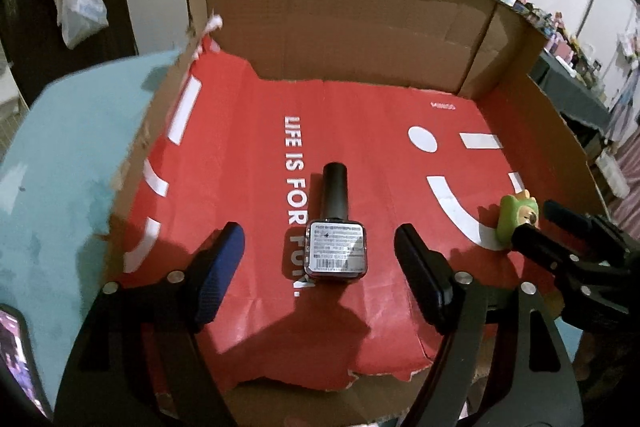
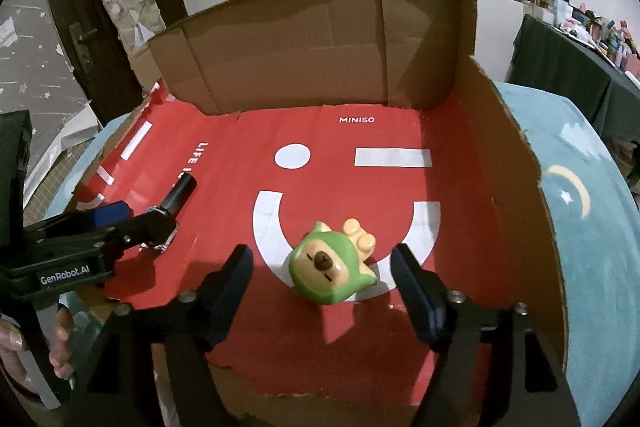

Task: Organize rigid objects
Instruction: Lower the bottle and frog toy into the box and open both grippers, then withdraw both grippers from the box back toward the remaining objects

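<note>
Both your grippers, left (image 1: 318, 269) and right (image 2: 322, 285), stand spread, holding nothing.
Bottle (image 1: 335, 225) looks hard, slick: pinch its square base. Figurine (image 2: 334, 267) seems rounded, light: take its flanks.

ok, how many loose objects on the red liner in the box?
2. A nail polish bottle lies left of centre on the red liner; a green figurine lies on the white smile print, right side. None visibly hidden.

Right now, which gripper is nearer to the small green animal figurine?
Right. The right gripper has the small green animal figurine between its open jaws; the left gripper is off to its side, around the black-capped bottle.
</note>
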{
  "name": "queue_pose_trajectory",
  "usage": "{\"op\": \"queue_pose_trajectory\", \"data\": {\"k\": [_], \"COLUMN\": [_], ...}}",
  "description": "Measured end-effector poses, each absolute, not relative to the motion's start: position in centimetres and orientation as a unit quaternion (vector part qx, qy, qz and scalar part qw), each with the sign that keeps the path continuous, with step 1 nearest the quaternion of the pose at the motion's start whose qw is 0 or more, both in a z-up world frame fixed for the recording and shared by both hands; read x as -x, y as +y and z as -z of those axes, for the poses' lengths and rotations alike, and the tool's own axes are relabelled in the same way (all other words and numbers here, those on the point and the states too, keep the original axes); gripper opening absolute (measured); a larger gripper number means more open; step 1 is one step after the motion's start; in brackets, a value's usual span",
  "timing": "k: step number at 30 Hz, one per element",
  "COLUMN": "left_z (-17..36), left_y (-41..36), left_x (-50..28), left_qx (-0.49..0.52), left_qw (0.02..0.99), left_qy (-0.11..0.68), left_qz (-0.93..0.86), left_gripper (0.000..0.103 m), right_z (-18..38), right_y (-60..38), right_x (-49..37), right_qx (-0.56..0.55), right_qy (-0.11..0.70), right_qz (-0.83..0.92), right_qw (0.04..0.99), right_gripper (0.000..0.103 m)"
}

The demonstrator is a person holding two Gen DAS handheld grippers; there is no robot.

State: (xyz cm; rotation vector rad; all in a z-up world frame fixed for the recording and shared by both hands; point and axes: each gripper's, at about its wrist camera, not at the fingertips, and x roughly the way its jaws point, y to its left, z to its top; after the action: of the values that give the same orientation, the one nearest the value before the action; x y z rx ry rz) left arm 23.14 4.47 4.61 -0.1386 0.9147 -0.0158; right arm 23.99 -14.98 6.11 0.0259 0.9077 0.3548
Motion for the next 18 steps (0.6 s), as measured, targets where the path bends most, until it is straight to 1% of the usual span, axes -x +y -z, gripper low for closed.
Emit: {"op": "queue_pose_trajectory", "data": {"k": [1, 2, 4, 6, 8, 10, 13, 18], "left_z": [-4.9, -5.2, -5.7, -6.4, -7.0, -7.5, -8.1, -8.9], "left_y": [4.2, 4.1, 3.7, 3.5, 3.6, 4.1, 4.6, 4.3], "left_x": [-22.9, -22.7, -22.2, -21.6, -21.0, -20.5, -19.7, -18.4], "left_qx": [0.062, 0.06, 0.051, 0.037, 0.029, 0.039, 0.052, 0.046], "left_qw": [0.897, 0.898, 0.903, 0.91, 0.915, 0.916, 0.918, 0.925], "left_qy": [0.437, 0.435, 0.426, 0.412, 0.403, 0.399, 0.392, 0.377], "left_qz": [0.014, 0.018, 0.018, 0.006, 0.0, 0.004, 0.009, 0.007], "left_gripper": [0.086, 0.089, 0.102, 0.103, 0.103, 0.103, 0.103, 0.103], "right_z": [-6.3, -6.5, -7.0, -7.6, -8.1, -8.4, -9.0, -9.9], "right_y": [-15.0, -15.0, -15.0, -15.2, -15.4, -15.4, -15.3, -15.2], "right_x": [-23.8, -23.5, -23.1, -22.5, -22.0, -21.6, -20.6, -19.2], "right_qx": [-0.013, -0.013, -0.017, -0.023, -0.031, -0.033, -0.023, -0.024], "right_qy": [0.432, 0.428, 0.418, 0.407, 0.396, 0.385, 0.364, 0.337], "right_qz": [-0.171, -0.172, -0.177, -0.181, -0.184, -0.186, -0.186, -0.188], "right_qw": [0.885, 0.887, 0.891, 0.895, 0.899, 0.903, 0.912, 0.922], "right_gripper": [0.082, 0.084, 0.092, 0.095, 0.097, 0.103, 0.103, 0.103]}}
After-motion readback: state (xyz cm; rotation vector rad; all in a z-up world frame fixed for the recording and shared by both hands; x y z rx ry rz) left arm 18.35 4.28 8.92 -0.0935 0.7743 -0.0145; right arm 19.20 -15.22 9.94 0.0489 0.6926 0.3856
